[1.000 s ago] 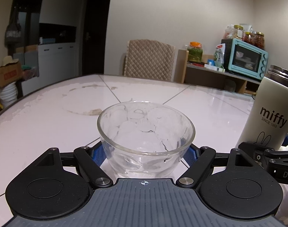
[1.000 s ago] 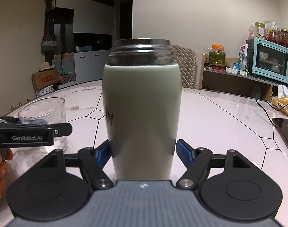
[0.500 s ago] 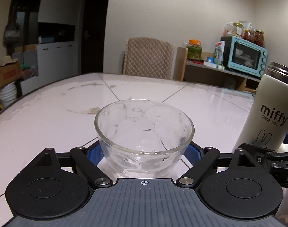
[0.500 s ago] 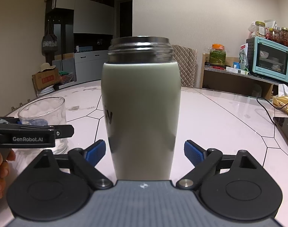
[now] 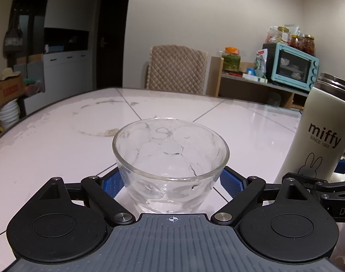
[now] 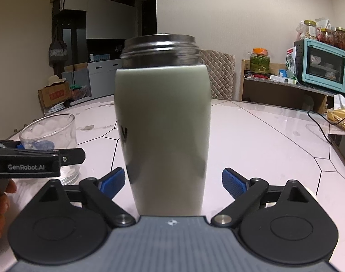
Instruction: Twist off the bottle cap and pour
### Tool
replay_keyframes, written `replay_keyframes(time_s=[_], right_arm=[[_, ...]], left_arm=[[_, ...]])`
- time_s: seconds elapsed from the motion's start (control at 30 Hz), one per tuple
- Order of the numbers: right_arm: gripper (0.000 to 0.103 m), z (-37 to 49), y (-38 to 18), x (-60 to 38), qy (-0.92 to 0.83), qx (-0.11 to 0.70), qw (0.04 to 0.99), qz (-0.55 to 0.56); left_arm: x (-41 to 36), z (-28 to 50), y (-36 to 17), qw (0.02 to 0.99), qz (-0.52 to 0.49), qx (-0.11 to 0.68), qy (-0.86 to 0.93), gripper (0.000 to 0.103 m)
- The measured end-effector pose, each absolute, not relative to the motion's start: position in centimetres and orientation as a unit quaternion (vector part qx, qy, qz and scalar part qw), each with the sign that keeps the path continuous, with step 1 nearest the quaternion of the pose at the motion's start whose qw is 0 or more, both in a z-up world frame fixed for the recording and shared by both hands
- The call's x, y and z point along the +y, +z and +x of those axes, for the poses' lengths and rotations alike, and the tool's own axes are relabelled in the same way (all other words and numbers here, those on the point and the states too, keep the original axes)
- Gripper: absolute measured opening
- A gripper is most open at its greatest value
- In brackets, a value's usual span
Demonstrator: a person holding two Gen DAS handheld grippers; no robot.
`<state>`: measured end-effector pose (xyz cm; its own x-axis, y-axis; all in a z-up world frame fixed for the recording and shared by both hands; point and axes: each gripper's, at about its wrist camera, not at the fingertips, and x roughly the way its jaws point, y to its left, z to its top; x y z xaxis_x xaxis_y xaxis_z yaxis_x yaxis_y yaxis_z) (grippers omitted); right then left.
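Plain beige walls (image 5: 218, 11) frame a dark doorway (image 5: 111, 40) at upper left; a quilted chair (image 5: 177, 68) stands behind the white tiled counter (image 5: 252, 124), a turquoise oven (image 5: 292, 66) at right.

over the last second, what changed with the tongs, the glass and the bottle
Both tongs have just been opening: the left tongs let go of the glass cup, the right tongs let go of the bottle. Cup and bottle stand upright between the pads, unmoved, bottle uncapped.

We recorded a white tiled table (image 6: 252, 136) carrying an upright uncapped bottle (image 6: 163, 122), a glass cup (image 5: 170, 165), a phone (image 6: 342, 149) and a yellow packet (image 6: 340, 115).
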<state>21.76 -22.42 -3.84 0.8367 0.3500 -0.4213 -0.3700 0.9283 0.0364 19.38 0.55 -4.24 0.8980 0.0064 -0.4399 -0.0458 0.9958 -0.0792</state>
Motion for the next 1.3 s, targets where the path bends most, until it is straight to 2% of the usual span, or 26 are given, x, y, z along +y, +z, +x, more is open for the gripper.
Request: replay_keyframes(time_s=[0.33,0.43,1.3], right_arm=[[0.1,21.8,-3.6,-22.6,0.186,0.213,0.959,-0.018],[0.103,21.8,-3.6,-22.8,0.182,0.212,0.96,-0.017],[0.103,20.5,-2.7,-22.9,0.18,0.206,0.962,-0.014]], left_arm=[[0.4,19.0,-4.2,0.974,-0.034,0.222,0.017,0.103],[0.4,19.0,-4.2,0.974,-0.032,0.223,0.02,0.103],[0.5,17.5,-4.2,0.973,-0.032,0.226,0.022,0.103]])
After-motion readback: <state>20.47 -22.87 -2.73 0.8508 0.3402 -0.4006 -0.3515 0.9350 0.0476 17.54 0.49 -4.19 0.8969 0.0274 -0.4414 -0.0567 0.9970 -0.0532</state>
